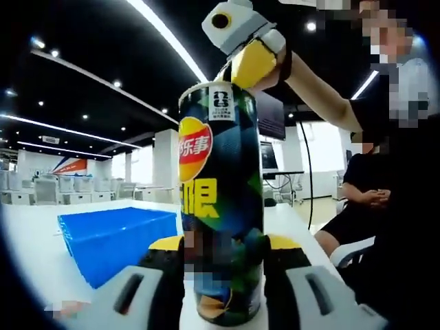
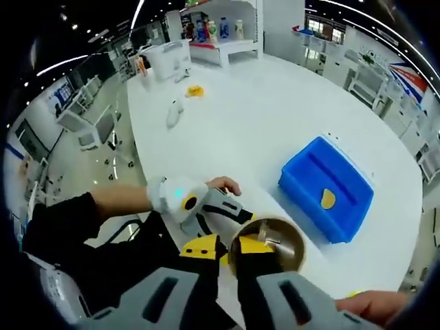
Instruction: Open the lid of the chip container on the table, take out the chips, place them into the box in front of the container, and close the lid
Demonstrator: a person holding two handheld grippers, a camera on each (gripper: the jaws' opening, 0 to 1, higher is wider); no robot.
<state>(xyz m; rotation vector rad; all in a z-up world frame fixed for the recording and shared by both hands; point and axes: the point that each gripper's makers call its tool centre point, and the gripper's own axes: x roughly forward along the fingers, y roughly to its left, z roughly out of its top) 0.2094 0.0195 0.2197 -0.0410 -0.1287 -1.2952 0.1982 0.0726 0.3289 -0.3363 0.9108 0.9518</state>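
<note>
On white table (image 2: 275, 117): left gripper (image 1: 223, 265) clamps chip can (image 1: 221, 199); right gripper (image 2: 230, 258) pinches its rim; blue box (image 2: 328, 189) beside.

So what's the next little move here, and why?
Probably dip the right gripper into the can for another chip: the left gripper grips the can upright, its top is open, and one chip lies in the blue box.
</note>
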